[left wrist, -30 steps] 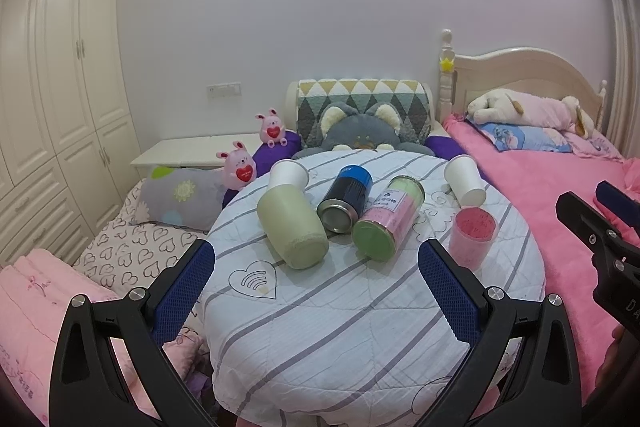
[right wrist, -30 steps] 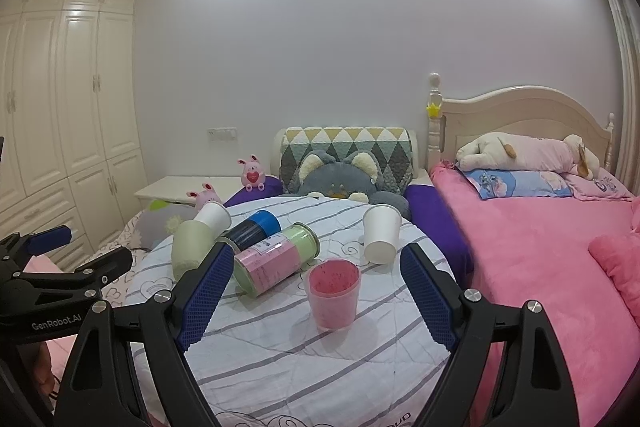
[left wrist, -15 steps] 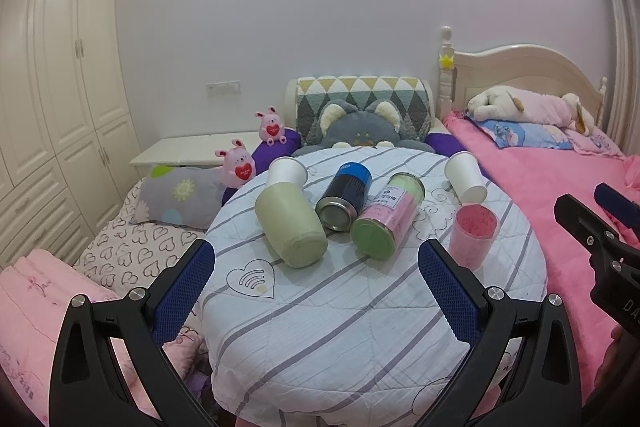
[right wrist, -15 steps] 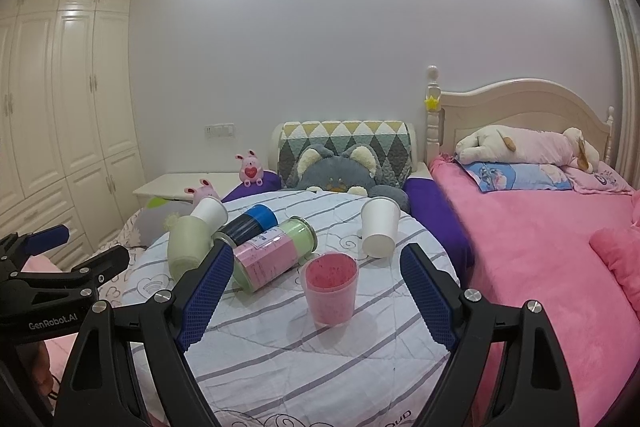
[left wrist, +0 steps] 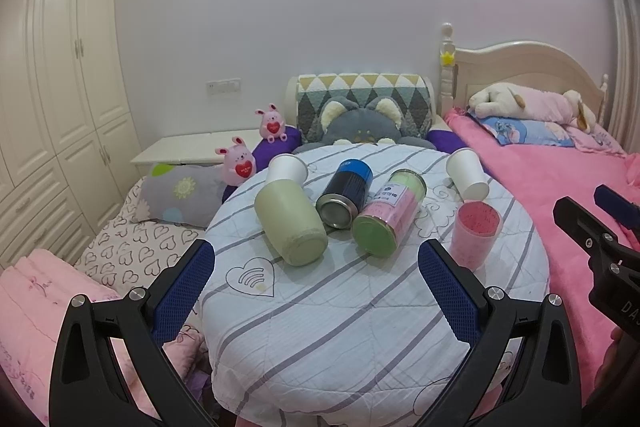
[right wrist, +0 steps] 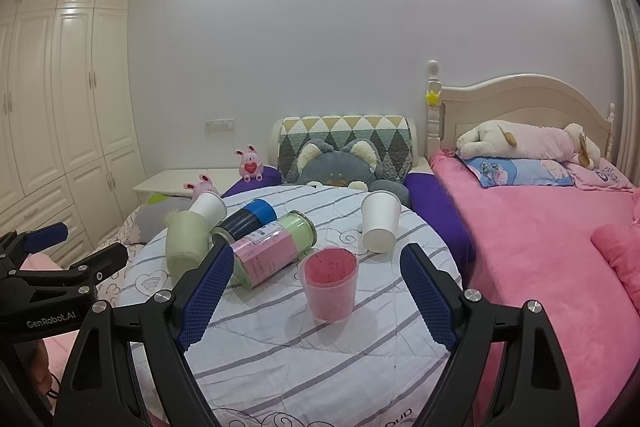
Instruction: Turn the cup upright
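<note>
Bright ceiling glare on the wall [right wrist: 320, 47], soft shadows, fisheye-bent edges.

Pink cup [right wrist: 330, 283] upright (between tool [right wrist: 316, 277] fingers)

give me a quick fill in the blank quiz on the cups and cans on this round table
1. The only cup standing upright is the ____ cup.
2. The can with the blue cap lies between the pale green cup and the ____ and green can.
3. Both the left gripper and the right gripper are ____ and hold nothing.

Missing words: pink; pink; open
</note>
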{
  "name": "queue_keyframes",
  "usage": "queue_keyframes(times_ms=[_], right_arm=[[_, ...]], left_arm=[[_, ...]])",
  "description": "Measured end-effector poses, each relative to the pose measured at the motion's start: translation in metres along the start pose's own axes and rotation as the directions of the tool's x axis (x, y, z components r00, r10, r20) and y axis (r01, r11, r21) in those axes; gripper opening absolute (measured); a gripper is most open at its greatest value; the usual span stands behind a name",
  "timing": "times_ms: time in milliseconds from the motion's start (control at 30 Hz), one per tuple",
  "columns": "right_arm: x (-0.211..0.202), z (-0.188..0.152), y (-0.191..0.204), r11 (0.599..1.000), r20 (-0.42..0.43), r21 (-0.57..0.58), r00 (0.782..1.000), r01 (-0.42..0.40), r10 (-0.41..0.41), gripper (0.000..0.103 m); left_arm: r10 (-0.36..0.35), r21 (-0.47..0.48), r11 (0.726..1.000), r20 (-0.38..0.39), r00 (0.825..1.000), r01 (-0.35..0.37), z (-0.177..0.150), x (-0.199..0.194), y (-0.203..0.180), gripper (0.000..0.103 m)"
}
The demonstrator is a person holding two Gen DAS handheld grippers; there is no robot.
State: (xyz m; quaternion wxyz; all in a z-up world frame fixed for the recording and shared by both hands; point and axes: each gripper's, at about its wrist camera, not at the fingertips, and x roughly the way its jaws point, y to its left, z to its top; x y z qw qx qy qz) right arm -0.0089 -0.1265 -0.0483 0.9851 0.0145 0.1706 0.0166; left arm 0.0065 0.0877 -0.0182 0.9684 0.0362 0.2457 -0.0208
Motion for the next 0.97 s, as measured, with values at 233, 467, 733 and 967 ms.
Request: queue_keyframes(times_ms=[233, 467, 733, 967], right_arm=[[0.002, -0.002, -0.002, 1.000, -0.007, 0.001, 1.000, 0.000, 0.000, 0.087], [0.005, -0.005, -0.005, 1.000, -0.019, 0.006, 1.000, 0.000, 0.001, 0.087], [0.015, -0.008, -0.012, 1.000, -0.048, 0.014, 0.999, 0.000, 0.000, 0.087], [0.026, -0.010, -0.018, 1.000, -0.070, 0.022, 0.998, -0.005, 0.006, 0.087]], left_arm=[[-0.001, -0.001, 1.000, -0.001, 1.000, 0.001, 0.000, 0.001, -0.001, 0.103], [0.004, 0.004, 1.000, -0.010, 1.000, -0.004, -0.001, 0.005, -0.005, 0.103], [0.010, 0.020, 1.000, -0.027, 1.000, -0.010, 0.003, 0.014, -0.012, 0.103], [0.022, 0.025, 0.999, -0.034, 0.999, -0.021, 0.006, 0.019, -0.014, 0.103]])
